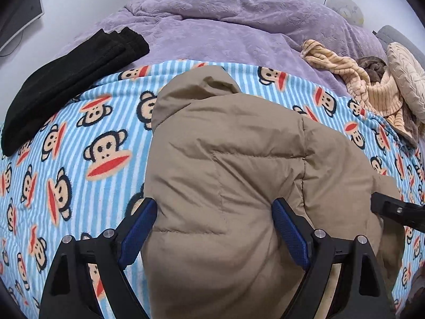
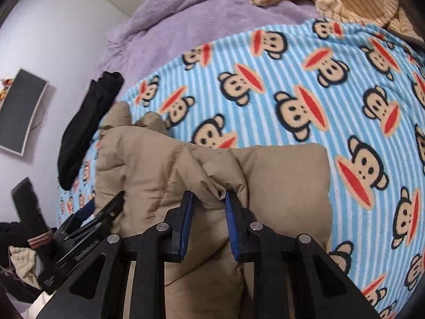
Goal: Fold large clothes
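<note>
The tan quilted puffer jacket (image 1: 239, 175) lies bunched on the blue-striped monkey-print fleece blanket (image 1: 79, 138). Your left gripper (image 1: 215, 228) straddles its padded bulk, jaws spread wide; your right gripper (image 2: 208, 199) pinches a fold of it. A folded black garment (image 1: 66, 79) rests nearby.

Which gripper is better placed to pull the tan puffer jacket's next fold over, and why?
Right. The right gripper already pinches a bunched fold of the tan puffer jacket; the left gripper is open, merely straddling it.
</note>
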A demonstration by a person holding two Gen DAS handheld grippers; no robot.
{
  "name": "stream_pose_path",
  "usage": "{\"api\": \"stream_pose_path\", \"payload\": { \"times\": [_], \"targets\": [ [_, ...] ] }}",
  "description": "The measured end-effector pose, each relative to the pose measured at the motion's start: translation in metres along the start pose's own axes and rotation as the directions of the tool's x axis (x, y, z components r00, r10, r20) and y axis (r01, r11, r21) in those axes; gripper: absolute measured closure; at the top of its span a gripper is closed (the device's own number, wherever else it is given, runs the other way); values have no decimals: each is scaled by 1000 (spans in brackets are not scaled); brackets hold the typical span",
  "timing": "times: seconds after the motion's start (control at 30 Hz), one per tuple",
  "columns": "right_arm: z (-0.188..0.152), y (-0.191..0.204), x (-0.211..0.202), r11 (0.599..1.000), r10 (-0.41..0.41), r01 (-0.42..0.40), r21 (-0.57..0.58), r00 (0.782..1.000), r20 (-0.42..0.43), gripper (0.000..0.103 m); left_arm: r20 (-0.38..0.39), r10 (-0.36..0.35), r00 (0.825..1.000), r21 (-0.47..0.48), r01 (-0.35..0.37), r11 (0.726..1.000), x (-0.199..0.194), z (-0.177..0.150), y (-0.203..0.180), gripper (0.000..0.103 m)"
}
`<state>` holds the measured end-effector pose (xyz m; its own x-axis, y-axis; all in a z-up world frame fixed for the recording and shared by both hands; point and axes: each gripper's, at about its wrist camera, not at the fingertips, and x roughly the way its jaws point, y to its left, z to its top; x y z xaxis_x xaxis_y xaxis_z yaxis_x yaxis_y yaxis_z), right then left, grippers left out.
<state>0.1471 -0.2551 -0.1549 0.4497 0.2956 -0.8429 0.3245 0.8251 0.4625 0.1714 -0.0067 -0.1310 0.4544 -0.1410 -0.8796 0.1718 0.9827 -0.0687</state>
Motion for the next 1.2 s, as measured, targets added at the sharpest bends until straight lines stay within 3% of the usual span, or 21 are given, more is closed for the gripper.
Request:
{"api": "stream_pose_path", "payload": {
  "times": [0.07,0.13,0.33,0.7,1.03,1.2],
  "targets": [
    [-1,-22,13,999,-14,16,39,1000,-27,99,-7,-1,1000,-1,1,1000,4,0,-3,14],
    [-3,-36,19,998,-6,8,63,999,-39,103,-12,-3,1000,4,3,1000,7,-1,-6,14],
    [-8,-31,14,999,-49,50,18,998,-43,103,-28,16,999,33,-15,999,2,-1,-10,14],
    [-33,-15,-31,999,-47,46,-22,998,-43,101,-72,34,997,21,-33,999,-41,-24,12,14],
    [-108,4,-81,996,-72,71,-56,997,-26,98,-118,23,993,18,-21,1000,-75,-80,26,14],
    [-146,1,-74,991,-122,118,-54,990,-69,98,-146,4,989,24,-1,1000,-82,-109,31,14]
  ]
}}
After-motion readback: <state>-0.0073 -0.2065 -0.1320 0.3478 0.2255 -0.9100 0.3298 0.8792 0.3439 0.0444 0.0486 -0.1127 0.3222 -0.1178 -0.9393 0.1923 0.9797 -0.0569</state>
